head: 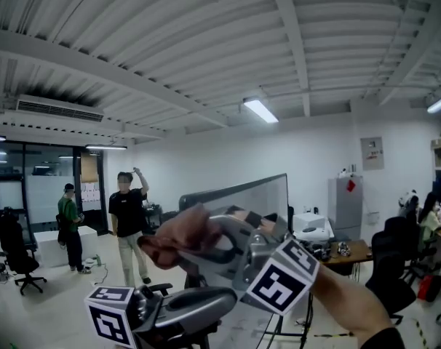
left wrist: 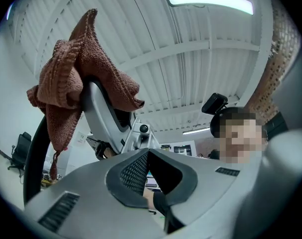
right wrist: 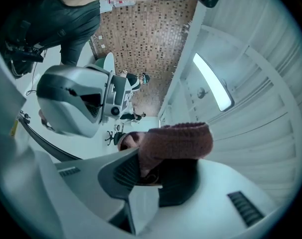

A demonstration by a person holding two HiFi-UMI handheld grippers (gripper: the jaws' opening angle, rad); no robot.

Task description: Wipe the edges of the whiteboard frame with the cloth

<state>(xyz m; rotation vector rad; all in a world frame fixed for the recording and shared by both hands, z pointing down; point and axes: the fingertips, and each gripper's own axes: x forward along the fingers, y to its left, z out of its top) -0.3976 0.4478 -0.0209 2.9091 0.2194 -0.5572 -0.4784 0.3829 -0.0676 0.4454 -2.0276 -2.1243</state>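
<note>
A brown knitted cloth (head: 178, 237) is bunched in my right gripper (head: 204, 247), which is shut on it and raised in front of me. Behind it stands the whiteboard (head: 242, 193), tilted, with its grey top frame edge showing. In the right gripper view the cloth (right wrist: 177, 140) bulges out between the jaws of the right gripper (right wrist: 147, 169). My left gripper (head: 225, 299) sits lower, just under the right one, shut with nothing in it. From the left gripper (left wrist: 148, 153) I see the cloth (left wrist: 66, 86) draped over the right gripper's fingers (left wrist: 98, 108).
Two people (head: 127, 220) (head: 70, 225) stand at the left of the room. A black office chair (head: 17, 257) is at far left. A desk with clutter (head: 346, 253), a tall grey cabinet (head: 346, 206) and more chairs (head: 391, 267) are at right.
</note>
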